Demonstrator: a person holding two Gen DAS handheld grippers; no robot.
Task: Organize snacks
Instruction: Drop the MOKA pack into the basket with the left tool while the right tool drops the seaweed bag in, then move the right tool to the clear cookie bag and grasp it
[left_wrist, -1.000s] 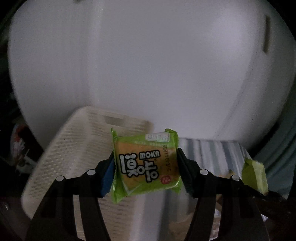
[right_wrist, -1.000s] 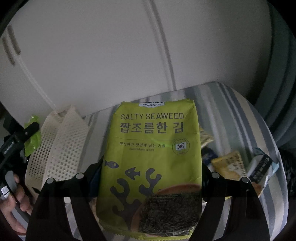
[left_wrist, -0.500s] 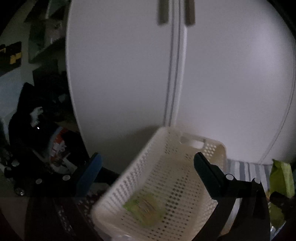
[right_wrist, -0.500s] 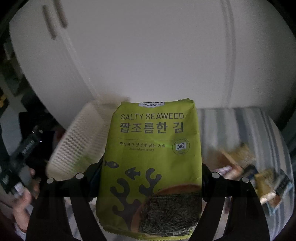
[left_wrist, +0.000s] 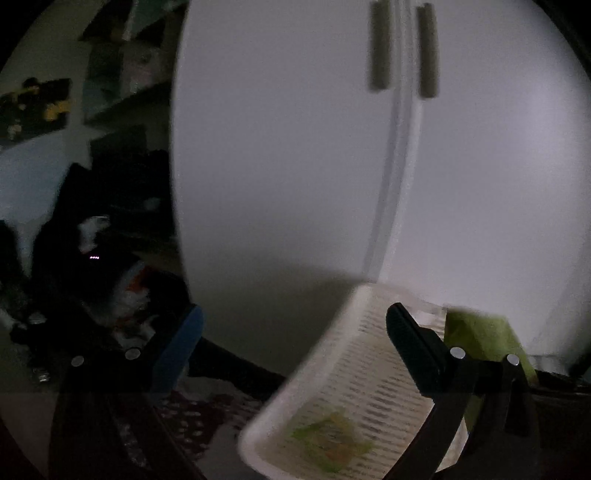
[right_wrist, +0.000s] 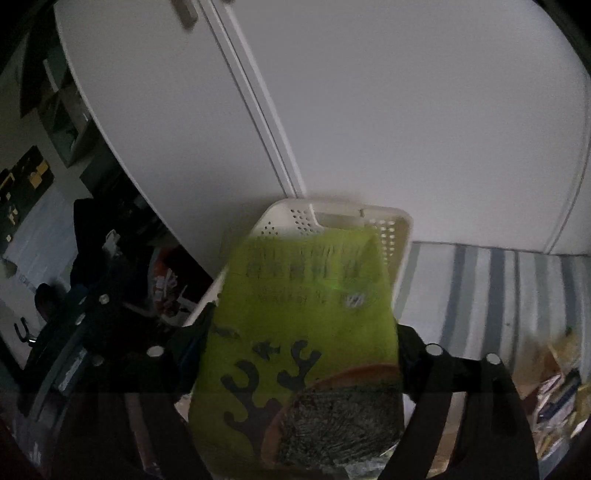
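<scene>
Two forward-facing wrist views, close above one shared white basket (left_wrist: 332, 373) (right_wrist: 395, 229).

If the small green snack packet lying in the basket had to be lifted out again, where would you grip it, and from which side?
Probably from above, through the open top. The small green packet lies flat on the floor of the white basket, whose perforated walls block any sideways approach. I would pinch two opposite edges, jaws pointing down. The left gripper is open and nearest.
</scene>
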